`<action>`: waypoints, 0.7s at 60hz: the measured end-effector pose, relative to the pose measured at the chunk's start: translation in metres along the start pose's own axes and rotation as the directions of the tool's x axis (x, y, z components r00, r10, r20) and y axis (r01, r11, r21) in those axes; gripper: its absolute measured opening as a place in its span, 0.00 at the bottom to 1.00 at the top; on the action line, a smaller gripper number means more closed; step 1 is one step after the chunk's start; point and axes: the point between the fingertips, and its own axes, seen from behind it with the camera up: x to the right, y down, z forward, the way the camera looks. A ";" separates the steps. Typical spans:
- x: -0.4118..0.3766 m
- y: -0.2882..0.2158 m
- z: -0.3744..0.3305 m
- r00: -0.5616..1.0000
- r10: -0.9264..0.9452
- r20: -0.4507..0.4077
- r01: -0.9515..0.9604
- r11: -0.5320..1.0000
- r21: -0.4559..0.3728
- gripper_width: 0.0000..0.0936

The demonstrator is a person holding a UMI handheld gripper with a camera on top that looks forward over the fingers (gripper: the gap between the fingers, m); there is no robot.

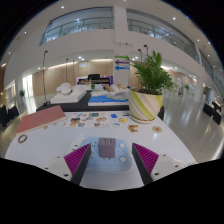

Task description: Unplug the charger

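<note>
1. Charger (106, 148) sits on the white bench (40, 150), right between the two fingers of the hand-held gripper (108, 157) and a touch ahead of the tips.
2. It reads as a small, pale, blocky piece with a greyish-pink face. Whether it stands in a socket or strip, and which way its prongs run, cannot be made out, and no cable is visible.
3. The hand-held gripper is spread wide: the magenta pads (77, 158) stand well apart, with a clear gap on either side of the charger, so nothing is clamped yet.
4. The relation that matters: the charger lies dead ahead on the gripper's centre line, so the coming move looks like a short push forward and a squeeze, with no sideways correction needed.
5. Beyond it, small flat items (100, 121) are scattered across the bench, a reddish board (42, 119) lies to one side, and a potted plant (150, 85) stands farther back. All are well clear of the fingers.
</note>
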 end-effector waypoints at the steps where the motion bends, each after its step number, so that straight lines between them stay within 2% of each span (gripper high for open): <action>1: -0.001 0.000 0.003 1.000 0.003 0.005 -0.003 1.000 -0.001 0.91; 16: -0.010 0.000 0.027 1.000 0.013 0.027 -0.013 1.000 0.000 0.92; 18: -0.011 0.000 0.029 0.999 0.025 0.031 -0.025 1.000 -0.002 0.89; 24: -0.013 -0.005 0.035 0.997 0.056 0.048 -0.056 0.998 0.002 0.28; 30: -0.011 -0.006 0.037 0.999 0.033 0.009 -0.033 0.999 0.006 0.18; 37: -0.010 -0.010 0.036 0.999 0.044 0.000 -0.044 0.999 0.014 0.17; 42: -0.012 -0.042 0.026 1.000 0.004 0.002 -0.005 0.995 0.098 0.17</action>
